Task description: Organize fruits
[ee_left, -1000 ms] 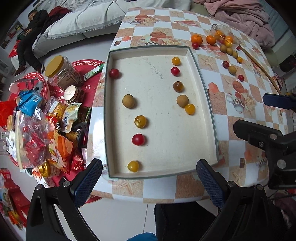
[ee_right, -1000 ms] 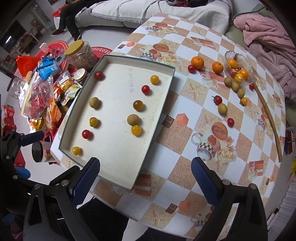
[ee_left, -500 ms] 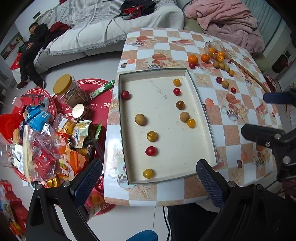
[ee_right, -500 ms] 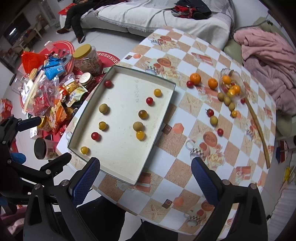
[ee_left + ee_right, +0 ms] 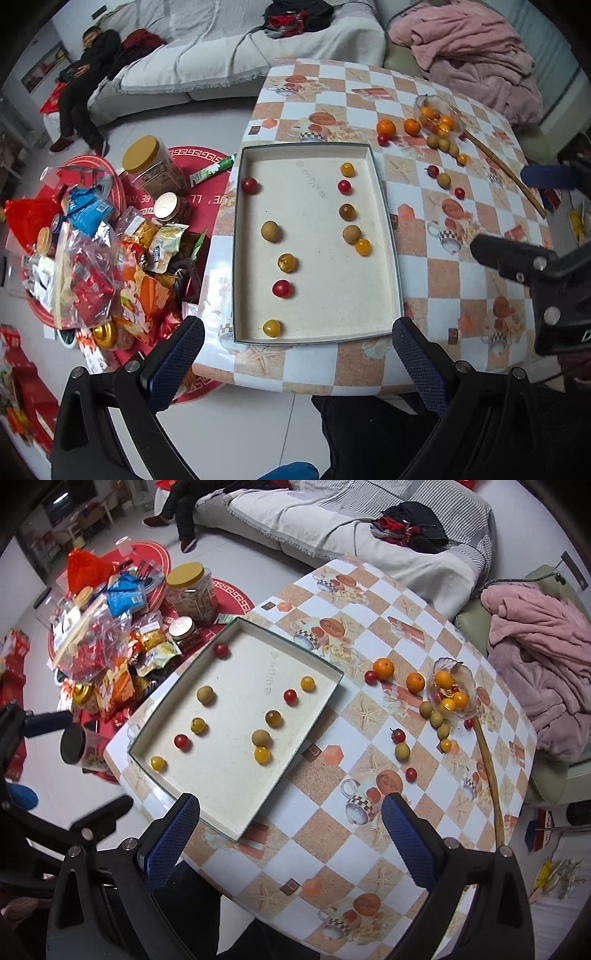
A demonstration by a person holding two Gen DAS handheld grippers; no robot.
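From the left wrist camera, the left gripper (image 5: 297, 347) hangs above the near edge of the table (image 5: 436, 266), its jaws spread wide and holding nothing. Straight ahead at 12 o'clock lies the tray (image 5: 389, 236), with fruit in two loose lines. The left line runs from a red tomato (image 5: 249, 184) at the far end, past a tan round fruit (image 5: 270, 231), a yellow-brown one (image 5: 286, 262) and a second red tomato (image 5: 282, 288), to a yellow tomato (image 5: 271, 328) at the near rim. The right line holds five fruits, from a yellow one (image 5: 347, 169) at the far end to another yellow one (image 5: 362, 247) touching a tan fruit beside it. At 1 o'clock, beyond the tray, two oranges (image 5: 386, 127) sit near a glass bowl (image 5: 437, 110) of fruit, with small fruits scattered on the table from there. The right gripper (image 5: 524, 218) shows at 3 o'clock. A heap of snack packets (image 5: 110, 266) lies on the floor at 9 o'clock.

From the right wrist camera, the right gripper (image 5: 290, 836) is also spread open and empty, above the near table edge. The tray (image 5: 295, 760) lies at 11 o'clock, its ten fruits inside. At 1 o'clock the glass bowl (image 5: 469, 686) is tilted, with oranges (image 5: 383, 668) just left of it and loose tan, yellow and red fruits trailing toward the camera. A long wooden stick (image 5: 489, 771) runs from the bowl toward 3 o'clock. A pink blanket (image 5: 535, 657) is heaped beyond the table at 2 o'clock.
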